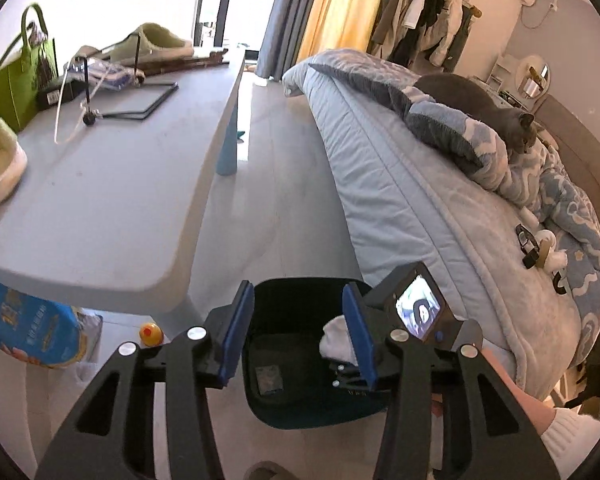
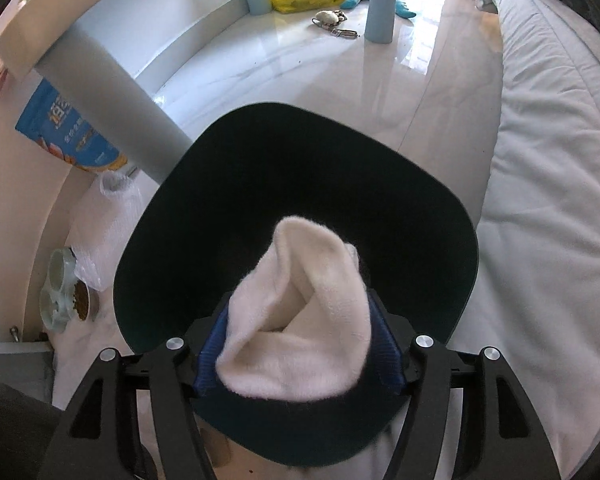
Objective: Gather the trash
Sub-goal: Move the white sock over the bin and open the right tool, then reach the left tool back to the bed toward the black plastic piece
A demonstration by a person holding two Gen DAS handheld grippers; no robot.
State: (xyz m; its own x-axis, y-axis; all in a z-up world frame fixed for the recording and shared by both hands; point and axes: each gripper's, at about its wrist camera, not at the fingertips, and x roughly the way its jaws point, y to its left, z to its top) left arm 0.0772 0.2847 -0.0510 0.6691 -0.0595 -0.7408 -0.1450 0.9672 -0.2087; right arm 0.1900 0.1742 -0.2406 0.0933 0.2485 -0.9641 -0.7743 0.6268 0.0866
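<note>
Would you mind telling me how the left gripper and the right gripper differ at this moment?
The left gripper has nothing between its blue pads, while the right gripper is shut on a white sock. The left gripper looks down at the dark bin from higher up; the right gripper hangs closer, right over its opening. Both point down at the same bin and have blue pads.

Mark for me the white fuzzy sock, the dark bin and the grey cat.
White fuzzy sock (image 2: 300,320): right wrist view, middle of its folded body.
Dark bin (image 2: 380,152): right wrist view, far rim.
Grey cat (image 1: 472,100): left wrist view, its back, on the bed.
</note>
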